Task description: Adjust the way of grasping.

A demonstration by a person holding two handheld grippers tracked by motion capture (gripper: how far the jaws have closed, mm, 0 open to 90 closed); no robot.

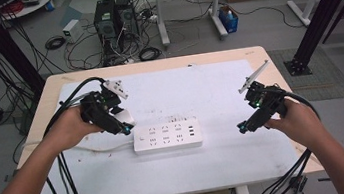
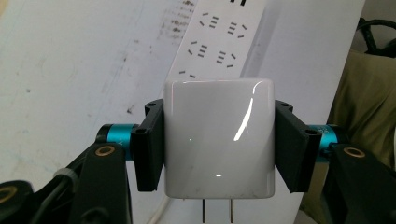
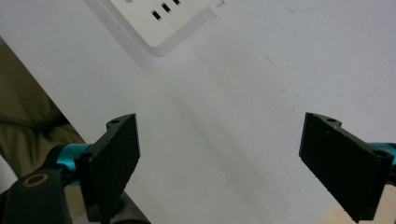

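**Lighting and picture quality**

Even overhead room light, moderately bright; colours slightly cool. The high view is soft overall, with mild bending at the corners and dim floor at far left. Shadows on the white mat (image 1: 200, 93) faint and short. Left gripper view: the glossy white charger (image 2: 218, 140) is sharp, with a curved glare streak and small point reflections; the power strip (image 2: 219, 37) behind is slightly soft. Right gripper view: pale, washed surface, near pads (image 3: 116, 158) a little blurred.

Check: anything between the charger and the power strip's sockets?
Nothing visible. The left hand-held gripper holds the charger clear above the strip, whose sockets lie bare. The right hand-held gripper is open, off to the side.
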